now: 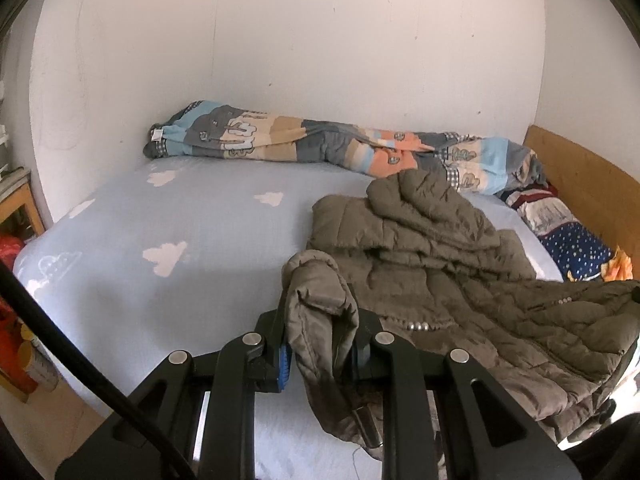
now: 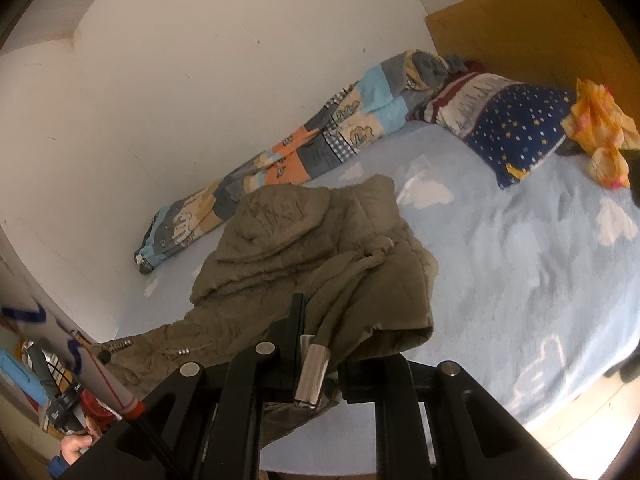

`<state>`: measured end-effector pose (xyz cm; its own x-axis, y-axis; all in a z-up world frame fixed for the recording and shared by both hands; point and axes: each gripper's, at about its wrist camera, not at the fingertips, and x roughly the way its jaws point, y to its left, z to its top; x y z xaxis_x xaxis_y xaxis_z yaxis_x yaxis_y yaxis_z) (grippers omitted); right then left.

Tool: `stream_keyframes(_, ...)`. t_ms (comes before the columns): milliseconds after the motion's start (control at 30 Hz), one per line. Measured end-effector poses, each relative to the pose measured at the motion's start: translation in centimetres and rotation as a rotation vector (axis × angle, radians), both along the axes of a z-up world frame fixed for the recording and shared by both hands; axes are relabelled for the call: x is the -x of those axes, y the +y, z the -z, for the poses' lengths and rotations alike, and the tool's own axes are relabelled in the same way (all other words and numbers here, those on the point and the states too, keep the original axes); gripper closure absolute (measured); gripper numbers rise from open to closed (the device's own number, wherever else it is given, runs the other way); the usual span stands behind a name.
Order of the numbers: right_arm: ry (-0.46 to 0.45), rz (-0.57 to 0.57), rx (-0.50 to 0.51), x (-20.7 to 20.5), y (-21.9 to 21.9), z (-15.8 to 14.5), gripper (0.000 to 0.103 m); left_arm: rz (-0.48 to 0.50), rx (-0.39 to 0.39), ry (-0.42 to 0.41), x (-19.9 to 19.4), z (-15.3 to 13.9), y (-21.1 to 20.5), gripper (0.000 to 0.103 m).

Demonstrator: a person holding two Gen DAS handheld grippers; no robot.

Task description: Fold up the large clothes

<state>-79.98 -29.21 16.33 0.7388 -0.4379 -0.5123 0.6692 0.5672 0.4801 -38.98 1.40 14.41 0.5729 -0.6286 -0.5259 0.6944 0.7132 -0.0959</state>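
An olive-brown quilted coat (image 1: 432,264) lies crumpled on the blue bed sheet, its hood toward the wall. My left gripper (image 1: 320,320) is shut on a bunched fold of the coat's edge, which hangs down between the black fingers. In the right wrist view the same coat (image 2: 288,240) spreads ahead. My right gripper (image 2: 320,328) is shut on another part of the coat's edge near a drawcord with a metal tip (image 2: 314,372). Both held parts are lifted off the mattress.
The bed (image 1: 160,280) has a light blue sheet with white clouds. A rolled patchwork quilt (image 1: 320,140) lies along the white wall. A starred pillow (image 2: 512,128) and an orange cloth (image 2: 600,128) sit by the wooden headboard (image 1: 580,180). Clutter stands beside the bed's left side.
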Motion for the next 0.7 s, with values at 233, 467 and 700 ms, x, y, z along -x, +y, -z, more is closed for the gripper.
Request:
stream_keyframes(233, -0.043, 0.002, 0.012, -1.7, -2.3, -2.4, 0.090, 0.007, 0.019, -0.027, -2.0, -3.1, -2.4, 0.081)
stream_keyframes(467, -0.058, -0.002, 0.039, -4.6, -5.7, -5.2, 0.090, 0.015, 0.033, -0.050, -4.9, -5.9, -5.9, 0.080)
stream_keyframes(700, -0.049, 0.010, 0.064, -9.5, -11.2, -7.3, 0.090, -0.005, 0.036, -0.090, -9.8, -9.2, -11.5, 0.073)
